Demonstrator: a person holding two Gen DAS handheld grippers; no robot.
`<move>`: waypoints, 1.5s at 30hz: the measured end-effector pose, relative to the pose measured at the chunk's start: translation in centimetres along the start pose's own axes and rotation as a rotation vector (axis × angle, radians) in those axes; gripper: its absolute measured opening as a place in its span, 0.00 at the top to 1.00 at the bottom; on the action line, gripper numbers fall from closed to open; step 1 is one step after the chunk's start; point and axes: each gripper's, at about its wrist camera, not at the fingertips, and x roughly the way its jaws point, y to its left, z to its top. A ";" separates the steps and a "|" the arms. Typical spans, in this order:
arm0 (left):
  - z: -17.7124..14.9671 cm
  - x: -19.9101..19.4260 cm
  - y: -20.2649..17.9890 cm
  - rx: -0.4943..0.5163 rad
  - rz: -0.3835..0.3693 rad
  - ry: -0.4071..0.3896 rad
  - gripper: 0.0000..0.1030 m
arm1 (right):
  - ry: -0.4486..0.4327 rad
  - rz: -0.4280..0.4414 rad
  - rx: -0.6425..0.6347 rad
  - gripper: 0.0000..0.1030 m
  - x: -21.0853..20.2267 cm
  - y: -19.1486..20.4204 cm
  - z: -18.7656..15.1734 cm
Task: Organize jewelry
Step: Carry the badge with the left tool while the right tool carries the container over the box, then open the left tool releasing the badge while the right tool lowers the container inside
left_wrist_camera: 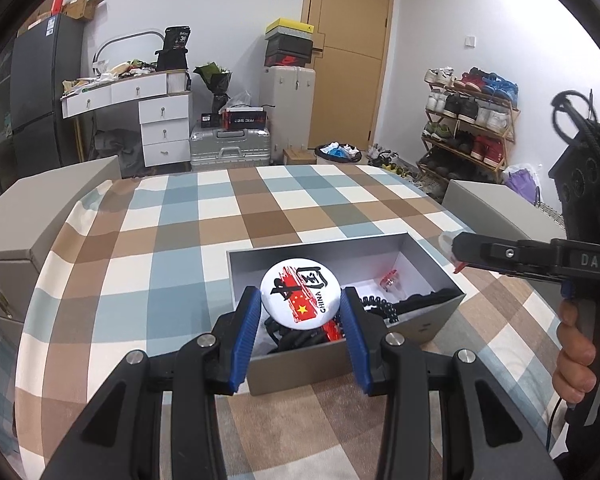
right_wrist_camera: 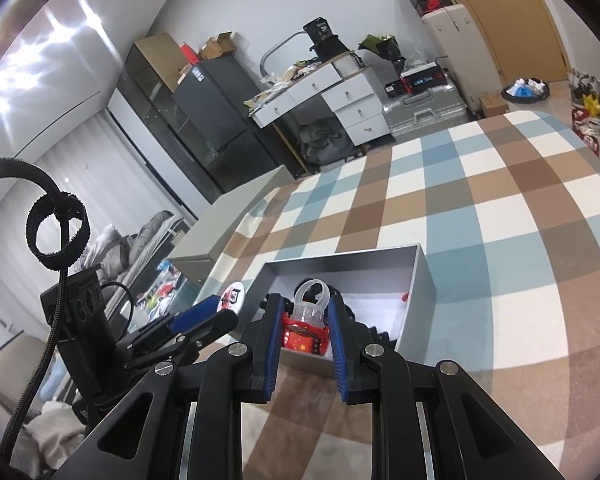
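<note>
A lived-in room lies behind the worktop, which wears a checked cloth of blue, brown and cream squares. The grey box on that cloth serves as the landmark for everything else. Far beyond it to the left stands a dark fridge, then a white desk with drawers, a silver suitcase on the floor, a wooden door straight behind, and a shoe rack off to the right.

The box is open at the top and lies near the front edge of the worktop. Above its near left corner, the left claw is clenched on a round white badge printed with a red flag and the word CHINA; the blue pads press on its two sides. The badge hangs over the box, tilted up toward the camera. Inside the box, under and right of the badge, lie black beads and other dark pieces that are hard to tell apart, and a small red and clear piece sits toward the far right on the white lining.

At the right of the box, the right claw grips a clear plastic ring with a red top, held just above the near edge of the box. A hand wraps its handle at the far right.
</note>
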 end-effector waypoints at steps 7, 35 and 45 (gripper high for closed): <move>-0.3 0.8 -0.4 0.020 0.000 0.012 0.66 | 0.027 -0.019 0.050 0.79 1.4 -1.8 -0.5; -0.9 1.3 -1.5 0.071 -0.022 0.094 0.71 | 0.060 -0.032 0.033 0.80 2.5 -2.2 -0.6; -0.9 1.3 -1.4 0.068 -0.015 0.095 0.71 | 0.077 -0.039 0.019 0.77 2.7 -1.8 -0.6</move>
